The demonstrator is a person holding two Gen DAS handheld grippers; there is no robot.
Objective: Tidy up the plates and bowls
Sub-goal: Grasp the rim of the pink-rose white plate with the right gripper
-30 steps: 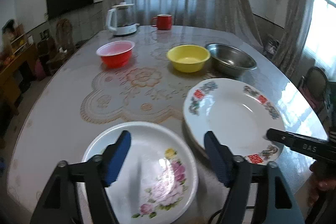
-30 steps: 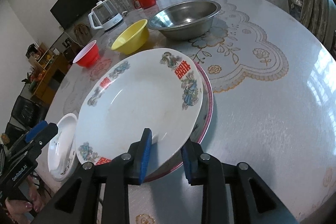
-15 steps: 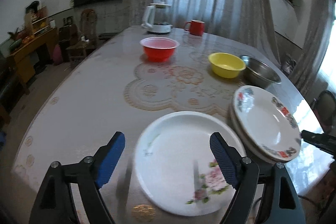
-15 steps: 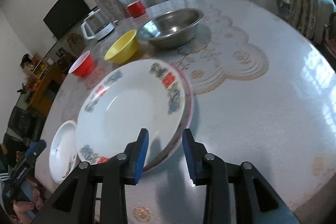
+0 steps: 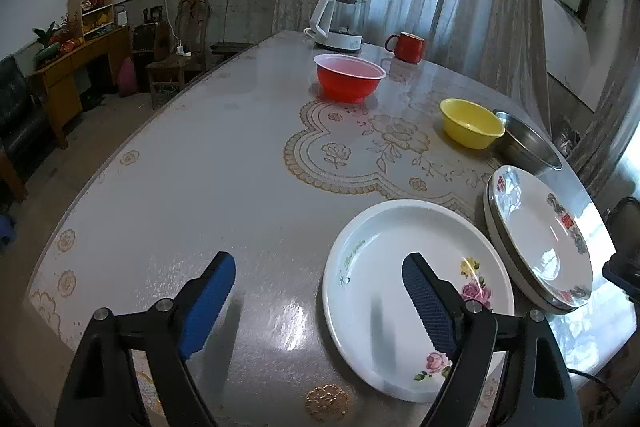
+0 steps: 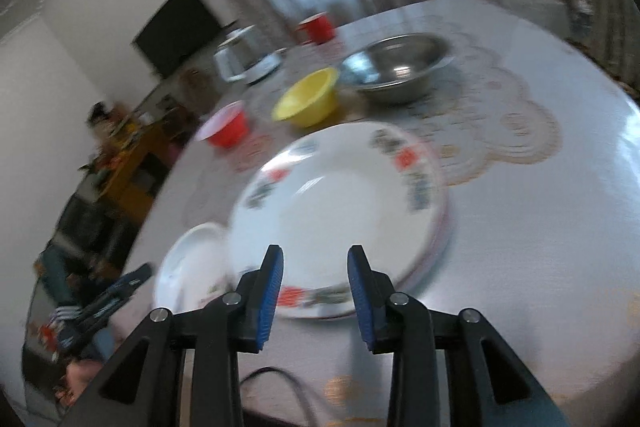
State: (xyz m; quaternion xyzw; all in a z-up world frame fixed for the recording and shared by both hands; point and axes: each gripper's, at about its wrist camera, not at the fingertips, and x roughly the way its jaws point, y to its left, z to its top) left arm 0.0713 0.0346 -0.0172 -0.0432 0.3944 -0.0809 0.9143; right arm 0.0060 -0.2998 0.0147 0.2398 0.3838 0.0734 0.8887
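Left wrist: left gripper [image 5: 316, 291] spread wide, jaws just been opening, nothing between them; right pad over the rose plate [image 5: 400, 291] lying flat on the table [image 5: 200, 187], stacked plates [image 5: 536, 235] just beside.

Right wrist, blurred: right gripper [image 6: 316, 287] part open, jaws just been opening, empty, above near rim of the stacked plates [image 6: 340, 203].

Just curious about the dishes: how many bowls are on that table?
3: a red bowl near the kettle, a yellow bowl mid-table, a metal bowl right behind it.
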